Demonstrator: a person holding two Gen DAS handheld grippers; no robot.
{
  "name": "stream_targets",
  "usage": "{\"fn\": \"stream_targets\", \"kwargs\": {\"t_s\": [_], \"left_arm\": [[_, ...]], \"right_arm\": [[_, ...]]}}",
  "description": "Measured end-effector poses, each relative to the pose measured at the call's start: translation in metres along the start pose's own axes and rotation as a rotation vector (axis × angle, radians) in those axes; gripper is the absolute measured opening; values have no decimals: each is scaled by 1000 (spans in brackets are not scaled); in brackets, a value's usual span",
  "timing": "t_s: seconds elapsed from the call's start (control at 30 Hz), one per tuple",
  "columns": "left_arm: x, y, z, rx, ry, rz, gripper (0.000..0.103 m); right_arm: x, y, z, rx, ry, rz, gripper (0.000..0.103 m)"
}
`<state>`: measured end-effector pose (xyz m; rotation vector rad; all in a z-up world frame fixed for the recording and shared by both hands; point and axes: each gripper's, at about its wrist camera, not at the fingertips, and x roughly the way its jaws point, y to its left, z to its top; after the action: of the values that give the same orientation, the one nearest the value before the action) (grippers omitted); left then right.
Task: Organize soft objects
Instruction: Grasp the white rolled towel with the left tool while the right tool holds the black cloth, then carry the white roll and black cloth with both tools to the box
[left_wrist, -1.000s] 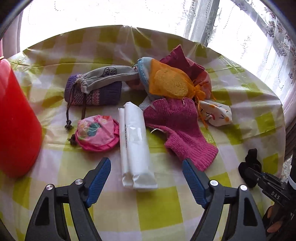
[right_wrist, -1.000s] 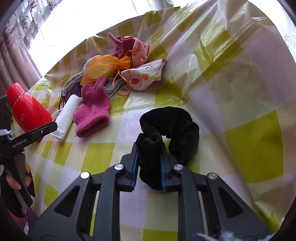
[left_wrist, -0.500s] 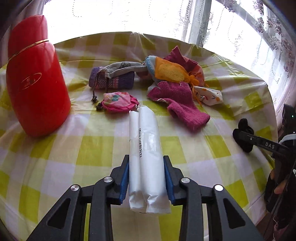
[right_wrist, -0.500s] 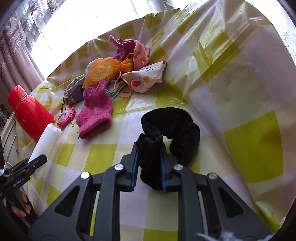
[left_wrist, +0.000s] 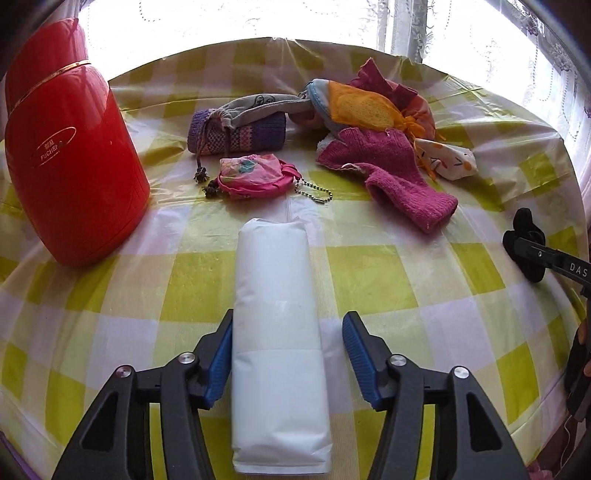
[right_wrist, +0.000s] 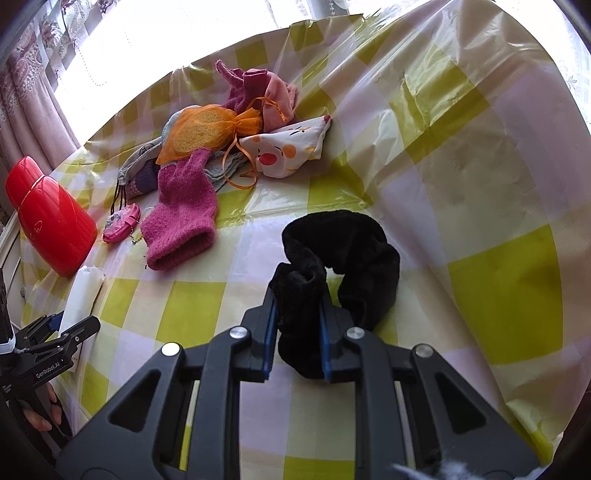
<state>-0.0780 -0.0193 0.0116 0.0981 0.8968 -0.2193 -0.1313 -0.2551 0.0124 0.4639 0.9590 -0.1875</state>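
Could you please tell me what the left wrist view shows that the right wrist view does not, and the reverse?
Only the left wrist view shows the left hand-held gripper open around the whole white packet, left pad touching, right pad apart.

Only the right wrist view shows the right hand-held gripper shut on the black scrunchie, whose full loop is visible.

Both show the red flask, pink glove and orange mesh pouch.

Black scrunchie between closed right-gripper jaws
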Motion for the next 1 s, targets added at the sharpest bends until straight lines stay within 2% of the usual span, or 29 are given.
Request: {"fn": "stream_targets", "kwargs": {"t_s": [0.03, 0.1, 0.2, 0.27, 0.33, 0.43, 0.5, 0.6, 0.7, 0.8, 1.0], "left_arm": [[-3, 0, -3, 1, -7, -8, 41], [-7, 1, -7, -5, -14, -23, 41], [-9, 9, -1, -79, 10, -73, 41], [-22, 15, 1, -118, -21, -84, 41], [-46, 16, 3, -116, -94, -63, 41], [-99, 23, 0, -151, -303, -52, 41], [-131, 23, -2, -143, -416, -19, 42], [-156, 20, -5, -113, -491, 0, 42], [-164, 14, -8, -65, -478, 3, 42], [-167, 10, -15, -42, -437, -5, 42], [-168, 10, -32, -22, -305, -29, 42]], "right_arm": [[0, 0, 0, -2, 1, -1, 23], [1, 2, 0, -8, 2, -6, 23], [-9, 9, -2, -17, -33, -26, 20], [-27, 20, -8, 16, -69, 44, 19], [-50, 43, -14, -36, -132, 51, 19], [-93, 73, -24, -87, -253, 117, 19], [-121, 94, -30, -153, -335, 102, 19], [-153, 116, -33, -208, -422, 115, 19], [-177, 131, -36, -261, -467, 125, 19], [-187, 145, -40, -302, -466, 139, 19], [-185, 162, -50, -348, -370, 212, 19]]}}
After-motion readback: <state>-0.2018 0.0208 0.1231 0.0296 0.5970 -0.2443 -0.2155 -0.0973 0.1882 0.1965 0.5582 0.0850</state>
